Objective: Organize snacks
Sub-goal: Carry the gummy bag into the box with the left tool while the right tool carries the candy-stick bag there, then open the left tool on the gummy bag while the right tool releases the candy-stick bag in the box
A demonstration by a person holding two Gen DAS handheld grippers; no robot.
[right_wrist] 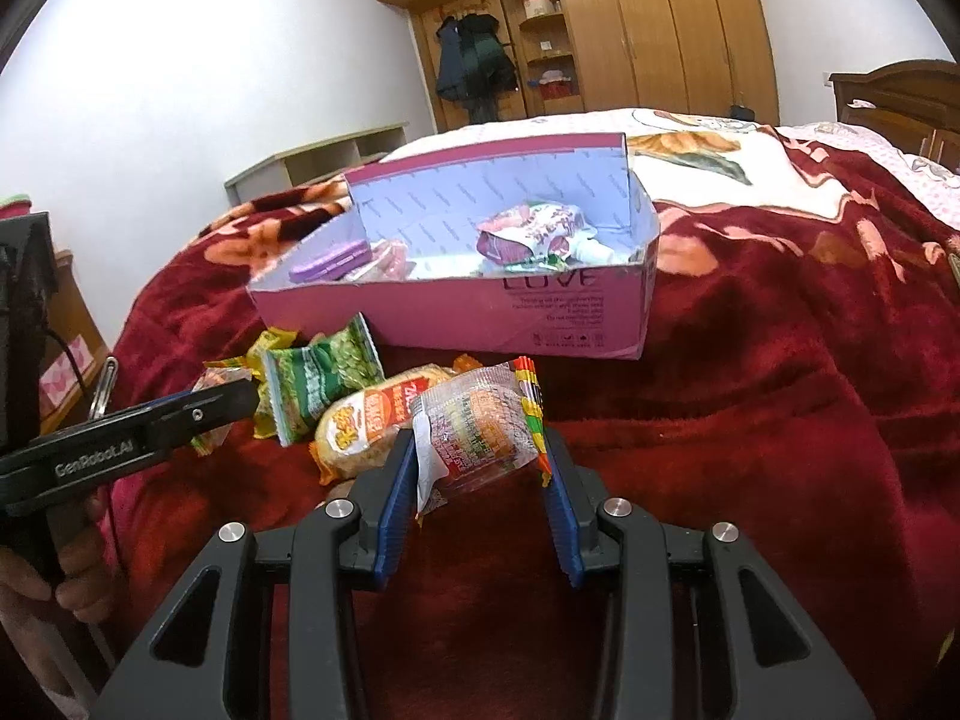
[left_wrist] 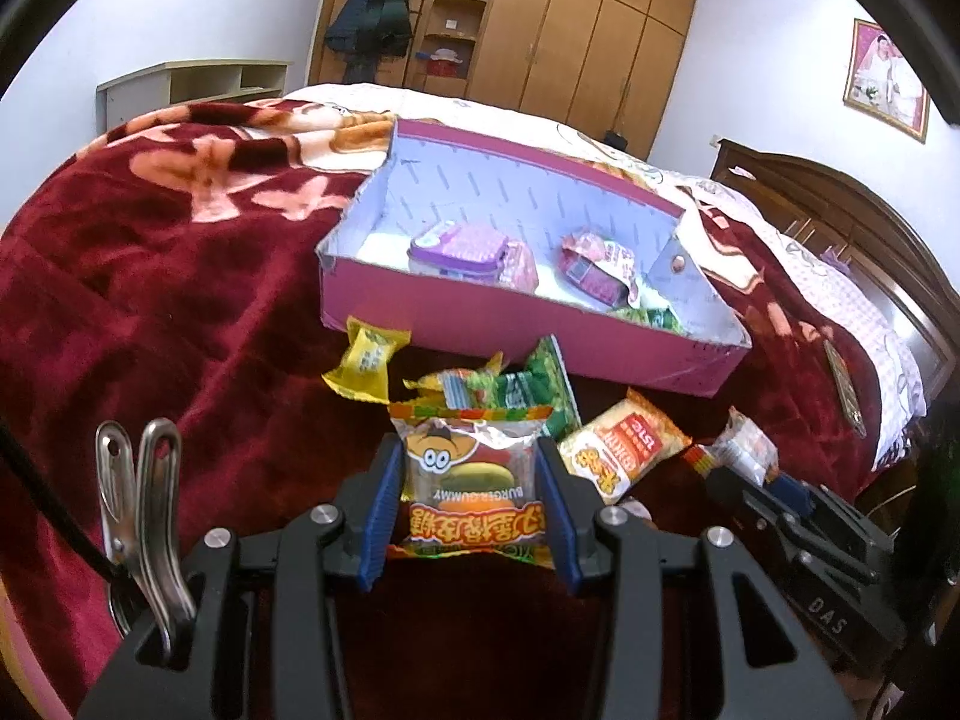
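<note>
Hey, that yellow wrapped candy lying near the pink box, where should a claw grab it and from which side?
Grip the yellow wrapped candy across its puffy middle, coming down from above. Its crimped ends are flat and floppy, and the pink cardboard box stands just behind it.

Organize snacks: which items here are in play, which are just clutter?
In play:
- burger gummy pack in left gripper
- clear snack pack in right gripper
- pink box
- green pea pack
- orange cracker pack
- yellow candy

Clutter:
- steel clip
- hanging coats
- wall photo
</note>
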